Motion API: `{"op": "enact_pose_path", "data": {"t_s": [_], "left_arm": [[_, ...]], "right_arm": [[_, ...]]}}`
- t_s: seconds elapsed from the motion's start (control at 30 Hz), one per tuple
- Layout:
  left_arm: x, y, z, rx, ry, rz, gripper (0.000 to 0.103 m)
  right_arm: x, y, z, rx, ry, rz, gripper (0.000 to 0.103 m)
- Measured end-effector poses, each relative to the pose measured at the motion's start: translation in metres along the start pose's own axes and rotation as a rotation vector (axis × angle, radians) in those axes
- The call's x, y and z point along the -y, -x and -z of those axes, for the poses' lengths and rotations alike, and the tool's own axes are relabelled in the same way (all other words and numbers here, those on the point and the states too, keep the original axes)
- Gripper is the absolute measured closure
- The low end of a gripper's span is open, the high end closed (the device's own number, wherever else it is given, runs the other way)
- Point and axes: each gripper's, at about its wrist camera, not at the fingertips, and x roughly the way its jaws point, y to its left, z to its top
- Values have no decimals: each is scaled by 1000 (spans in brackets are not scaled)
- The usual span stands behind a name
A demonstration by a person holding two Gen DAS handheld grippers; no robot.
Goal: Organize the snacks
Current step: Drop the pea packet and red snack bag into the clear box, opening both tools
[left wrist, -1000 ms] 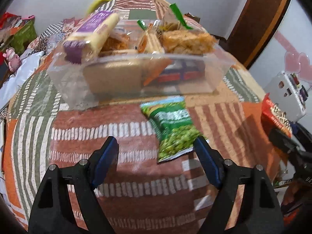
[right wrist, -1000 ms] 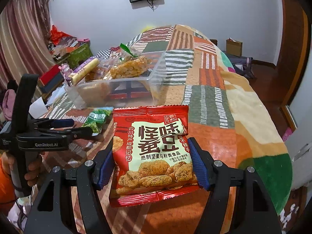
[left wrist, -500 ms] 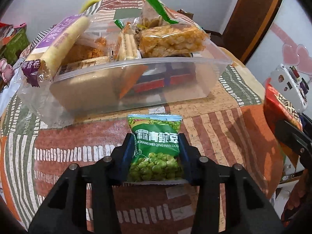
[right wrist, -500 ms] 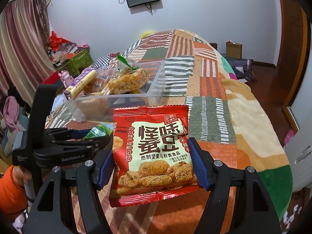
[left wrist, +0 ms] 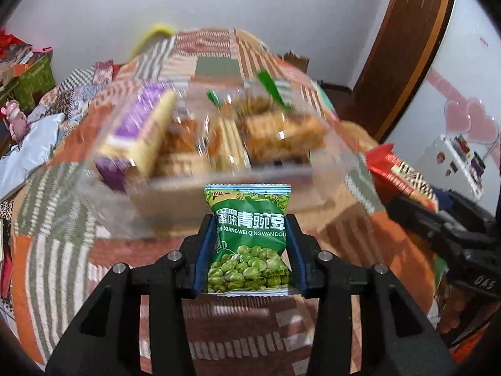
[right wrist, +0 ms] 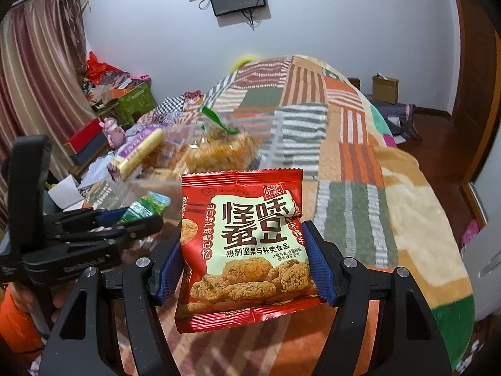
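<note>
Your left gripper (left wrist: pixel 249 252) is clamped on the green pea packet (left wrist: pixel 249 238): the blue pads (left wrist: pixel 205 253) press both of its side edges, and the packet stands upright between them, its printed face toward the camera and its top seal poking up past the fingertips. The packet is off the bedspread (left wrist: pixel 56 250), which shows below and around it. Just beyond its top edge sits the clear tub (left wrist: pixel 332 181), blurred in this view, already piled with wrapped snacks, among them a long purple-and-yellow roll (left wrist: pixel 137 131) leaning at the tub's left end.

Your right gripper (right wrist: pixel 247 269) holds the red packet (right wrist: pixel 247 247) the same way, upright, with a pad on each side edge and the lower seal hanging below the fingers. The jaws stand fairly wide, since the packet fills the gap between them. From this side the tub (right wrist: pixel 278 144) lies ahead and a little left of the red packet, well apart from it.

The two grippers are near each other, side by side over the near part of the bed. In the right view your left gripper (right wrist: pixel 137 219) reaches in from the left with the pea packet (right wrist: pixel 147 208) in its tips; in the left view the red packet (left wrist: pixel 400 175) and the dark body of the right gripper come in from the right edge. An orange sleeve (right wrist: pixel 15 319) shows at the lower left of the right view.
</note>
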Motion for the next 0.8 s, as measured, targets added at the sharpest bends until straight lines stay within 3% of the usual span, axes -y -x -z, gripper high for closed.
{"op": "enact_pose_path", "data": {"t_s": [0.27,0.43,0.8], "left_arm": [[-11,10,-38,48,24,47,62],[-15,14,-55,92,7,13,62],[-31,-31,-78,54,40,-15,62]], "right_arm": [[-13,-12,-31,43,22,-15,37],[-22,-23,-48,59,38,-22,37],[-35,-56,-72,41,95,-6,37]]}}
